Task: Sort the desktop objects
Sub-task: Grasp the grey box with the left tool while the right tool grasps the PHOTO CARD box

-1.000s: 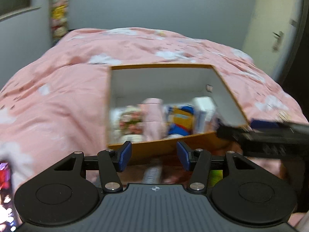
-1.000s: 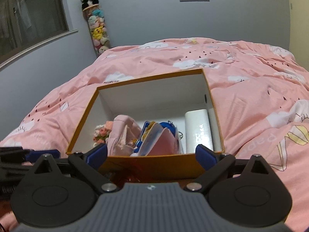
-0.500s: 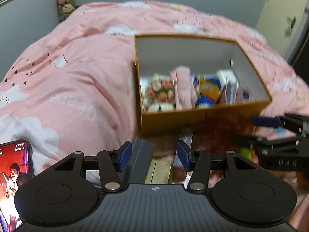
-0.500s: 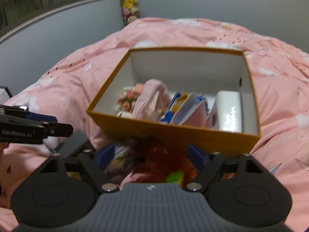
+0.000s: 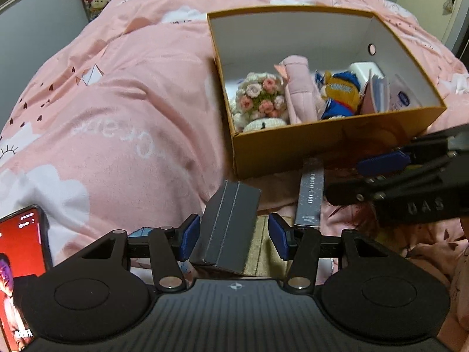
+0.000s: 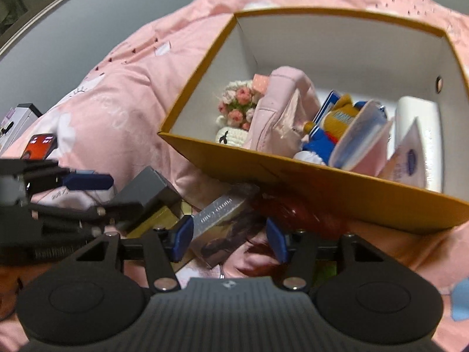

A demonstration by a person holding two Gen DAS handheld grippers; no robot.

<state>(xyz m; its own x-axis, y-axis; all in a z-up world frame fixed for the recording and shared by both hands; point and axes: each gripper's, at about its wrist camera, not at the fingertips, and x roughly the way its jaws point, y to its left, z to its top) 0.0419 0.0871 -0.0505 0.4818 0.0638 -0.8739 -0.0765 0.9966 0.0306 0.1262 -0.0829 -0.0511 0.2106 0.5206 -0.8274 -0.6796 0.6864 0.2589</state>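
Hovering low over the pink bedspread (image 5: 123, 108), the left tongs (image 5: 233, 236) stand spread on either side of a dark grey box (image 5: 228, 228), the blue pads not quite touching it. The right tongs (image 6: 228, 239) are likewise spread above a silver photo-card box (image 6: 218, 220), which lies just in front of the orange cardboard box (image 6: 322, 187). Inside that box sit a crocheted flower bouquet (image 5: 261, 98), a pink pouch (image 5: 300, 92) and a blue-and-yellow plush (image 5: 340, 95). A lit phone (image 5: 17, 252) rests at far left.
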